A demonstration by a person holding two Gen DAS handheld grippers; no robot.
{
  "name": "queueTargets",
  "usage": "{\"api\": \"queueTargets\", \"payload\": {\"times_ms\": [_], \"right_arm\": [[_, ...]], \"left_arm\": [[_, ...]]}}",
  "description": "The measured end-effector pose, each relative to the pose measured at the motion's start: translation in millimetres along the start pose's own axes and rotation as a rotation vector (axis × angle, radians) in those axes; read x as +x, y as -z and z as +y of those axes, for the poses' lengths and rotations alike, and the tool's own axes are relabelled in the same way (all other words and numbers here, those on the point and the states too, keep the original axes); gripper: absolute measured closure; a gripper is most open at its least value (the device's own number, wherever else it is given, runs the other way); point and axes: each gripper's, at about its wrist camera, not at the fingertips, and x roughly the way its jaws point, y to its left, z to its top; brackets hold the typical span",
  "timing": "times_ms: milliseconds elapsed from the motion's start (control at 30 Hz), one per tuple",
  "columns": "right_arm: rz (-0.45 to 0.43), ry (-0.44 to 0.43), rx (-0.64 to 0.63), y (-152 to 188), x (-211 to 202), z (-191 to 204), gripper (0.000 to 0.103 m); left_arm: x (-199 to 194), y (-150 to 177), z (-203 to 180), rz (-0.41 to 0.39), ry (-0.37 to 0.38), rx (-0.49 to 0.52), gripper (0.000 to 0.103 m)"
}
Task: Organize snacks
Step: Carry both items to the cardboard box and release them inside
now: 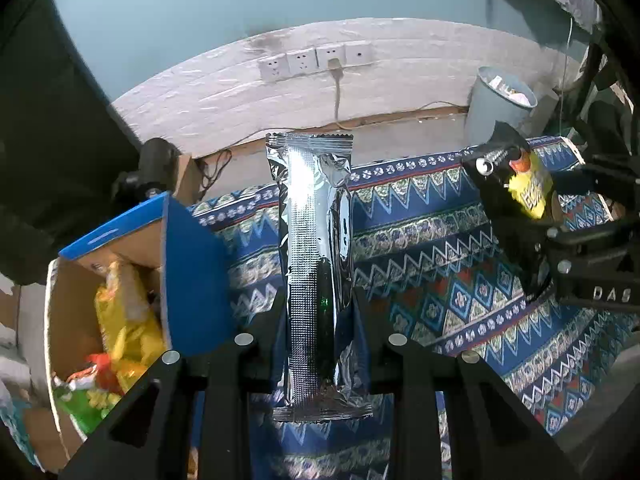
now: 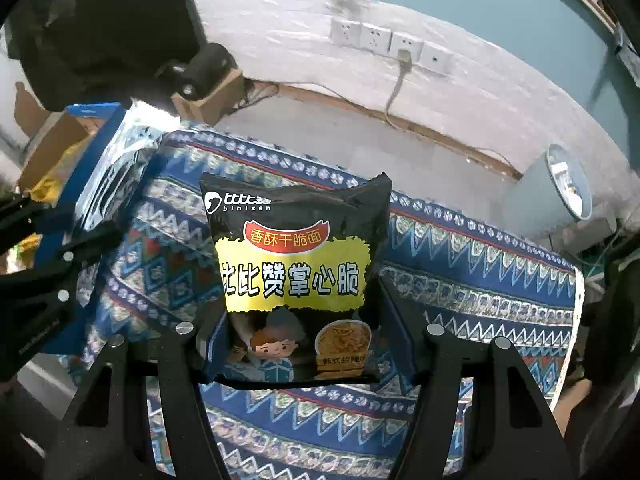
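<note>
My left gripper [image 1: 318, 312] is shut on a long silver foil snack packet [image 1: 316, 264], held upright above the patterned blue cloth [image 1: 440, 280]. The packet also shows at the left of the right wrist view [image 2: 116, 172]. My right gripper [image 2: 298, 312] is shut on a black and yellow crispy-noodle bag [image 2: 296, 280], held upright over the cloth [image 2: 480, 256]. That bag and the right gripper show at the right of the left wrist view [image 1: 528, 184]. An open cardboard box with blue flaps [image 1: 188, 272] stands at the left and holds yellow, red and green snack bags [image 1: 124, 320].
A grey waste bin [image 1: 496, 104] stands on the floor beyond the table, also in the right wrist view [image 2: 560, 184]. A wall with sockets [image 1: 316, 60] and a plugged cable lies behind. A small brown box with a black device [image 2: 208, 84] sits far left.
</note>
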Motion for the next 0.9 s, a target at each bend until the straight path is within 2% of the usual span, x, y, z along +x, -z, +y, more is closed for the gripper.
{"api": "queueTargets", "payload": {"times_ms": [433, 667, 800, 900], "right_arm": [[-0.084, -0.061, -0.087, -14.6, -40.8, 52.1, 0.038], [-0.104, -0.108, -0.15, -24.9, -50.9, 89.5, 0.038], [-0.114, -0.125, -0.185, -30.7, -55.8, 111.3, 0.038], [-0.12, -0.138, -0.206, -37.4, -56.3, 129.2, 0.038]], "left_arm": [[-54.4, 36.9, 46.7, -0.025, 0.006, -0.12, 0.074], [-79.5, 56.9, 84.9, -0.06, -0.027, -0.183, 0.074], [-95.1, 63.4, 105.8, -0.099, -0.082, -0.201, 0.074], [-102.5, 66.3, 125.6, -0.113, -0.094, -0.242, 0.074]]}}
